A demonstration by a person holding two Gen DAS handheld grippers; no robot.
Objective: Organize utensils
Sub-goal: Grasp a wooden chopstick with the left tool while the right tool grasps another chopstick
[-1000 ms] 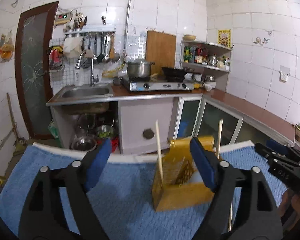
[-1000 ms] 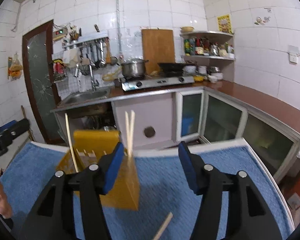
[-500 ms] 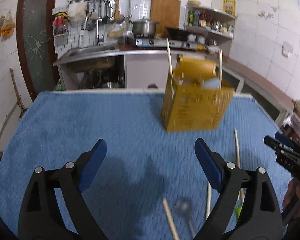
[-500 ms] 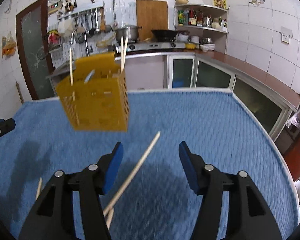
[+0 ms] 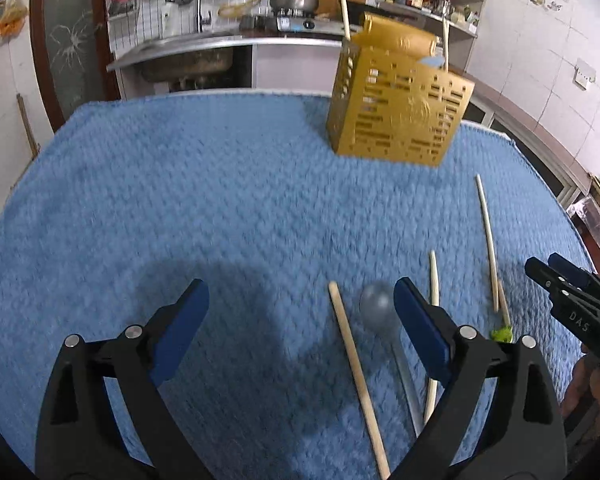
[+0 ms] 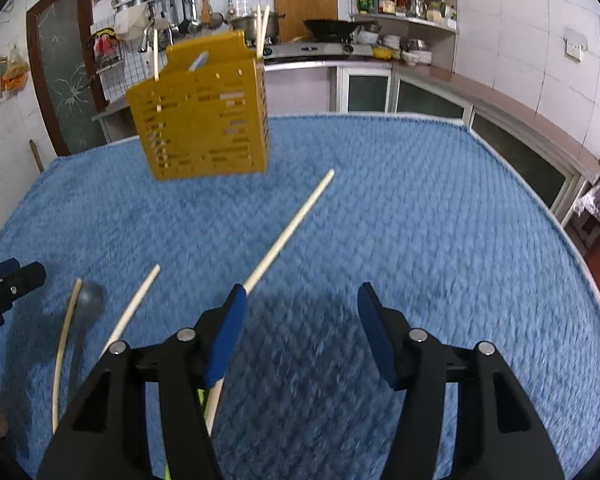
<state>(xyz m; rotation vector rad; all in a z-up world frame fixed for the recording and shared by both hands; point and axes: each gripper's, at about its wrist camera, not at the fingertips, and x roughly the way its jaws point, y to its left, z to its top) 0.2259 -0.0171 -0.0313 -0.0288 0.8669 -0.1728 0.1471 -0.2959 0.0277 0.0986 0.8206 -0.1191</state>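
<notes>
- Left gripper [image 5: 300, 312]: jaws wide, just been opening, nothing between them, over blue cloth [image 5: 180, 200].
- Right gripper [image 6: 300, 320]: jaws partly open, empty, over bare cloth.
- Yellow holder [image 5: 400, 108] stands on the cloth at 1 o'clock in the left view, 11 o'clock in the right view; chopsticks and a spoon handle stick up from it.
- Loose chopstick [image 5: 356, 376] lies at 5 o'clock in the left view, just inside the right finger [image 5: 420, 328].
- Grey spoon [image 5: 376, 304] beside it, bowl touching that finger's edge in the picture; contact unclear.
- Two more chopsticks [image 5: 488, 240] at 3–4 o'clock.
- Long chopstick [image 6: 292, 232] in the right view runs under the left finger [image 6: 226, 332].
- Green bit [image 5: 502, 334] near chopstick ends, too small to tell.
</notes>
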